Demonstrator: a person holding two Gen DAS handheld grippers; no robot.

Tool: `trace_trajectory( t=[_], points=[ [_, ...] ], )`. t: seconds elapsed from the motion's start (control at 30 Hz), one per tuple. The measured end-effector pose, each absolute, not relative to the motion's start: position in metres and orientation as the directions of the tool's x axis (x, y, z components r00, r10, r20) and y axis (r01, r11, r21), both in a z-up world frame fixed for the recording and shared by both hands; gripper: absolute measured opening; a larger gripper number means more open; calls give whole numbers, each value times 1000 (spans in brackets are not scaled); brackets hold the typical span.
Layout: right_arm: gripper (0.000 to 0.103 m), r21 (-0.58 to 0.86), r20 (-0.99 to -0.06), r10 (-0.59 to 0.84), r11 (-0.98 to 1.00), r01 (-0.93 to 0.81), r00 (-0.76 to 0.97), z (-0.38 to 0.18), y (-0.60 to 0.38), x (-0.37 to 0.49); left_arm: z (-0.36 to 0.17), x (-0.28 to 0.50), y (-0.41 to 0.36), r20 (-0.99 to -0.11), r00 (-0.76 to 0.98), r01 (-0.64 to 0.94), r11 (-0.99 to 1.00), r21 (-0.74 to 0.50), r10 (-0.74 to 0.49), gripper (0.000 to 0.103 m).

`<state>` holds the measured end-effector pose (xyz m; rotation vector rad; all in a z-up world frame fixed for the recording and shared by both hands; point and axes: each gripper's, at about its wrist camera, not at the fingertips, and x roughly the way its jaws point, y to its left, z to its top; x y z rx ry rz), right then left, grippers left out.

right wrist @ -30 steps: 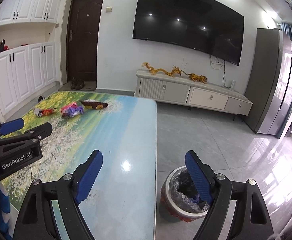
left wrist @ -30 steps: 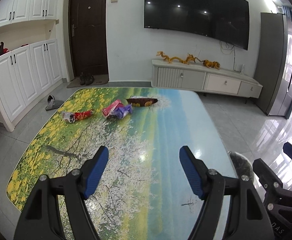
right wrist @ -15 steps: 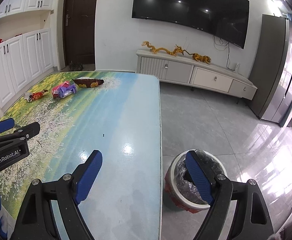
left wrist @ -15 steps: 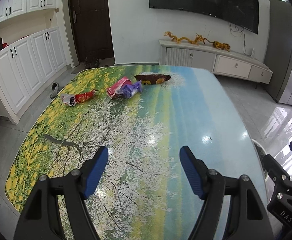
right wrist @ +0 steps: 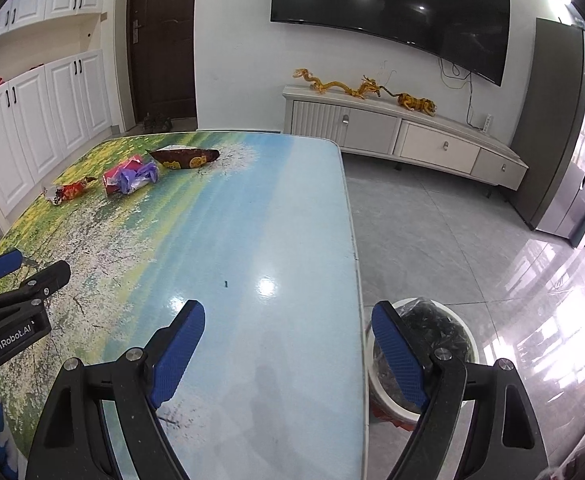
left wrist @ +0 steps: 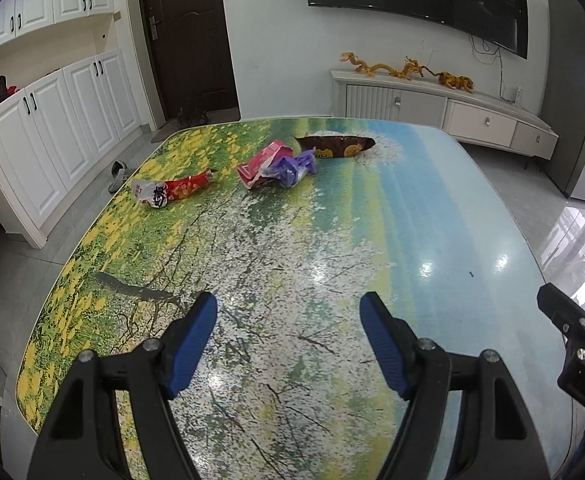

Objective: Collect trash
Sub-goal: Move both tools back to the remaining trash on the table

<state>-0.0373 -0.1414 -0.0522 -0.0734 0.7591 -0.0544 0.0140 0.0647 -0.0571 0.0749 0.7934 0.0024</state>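
Both the left gripper and right gripper are hovering wide apart, holding nothing; three wrappers are lying on the table toward twelve o'clock; the bin is sitting at the right gripper's four o'clock

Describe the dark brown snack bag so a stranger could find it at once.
Start at the landscape-printed table and look to its far end, toward the TV wall. Of three wrappers there, the dark brown snack bag lies farthest back, flat with orange print, beyond the pink-and-purple wrapper.

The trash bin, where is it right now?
In the right wrist view, the trash bin stands on the floor at lower right, beside the table's right edge, partly behind the open right gripper.
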Motion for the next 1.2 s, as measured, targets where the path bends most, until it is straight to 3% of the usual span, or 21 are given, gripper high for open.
trace_trajectory(
  t=[0.83,1.2],
  points=[
    [84,-87,-725,50,983,-163,687,-58,-79,0,-68,31,135,-724,690,-16,999,-33,-12,72],
    [84,-27,-741,125,976,-216,660,-63,-68,39,-53,86,194,-683,730,-32,999,-36,-1,72]
  ],
)
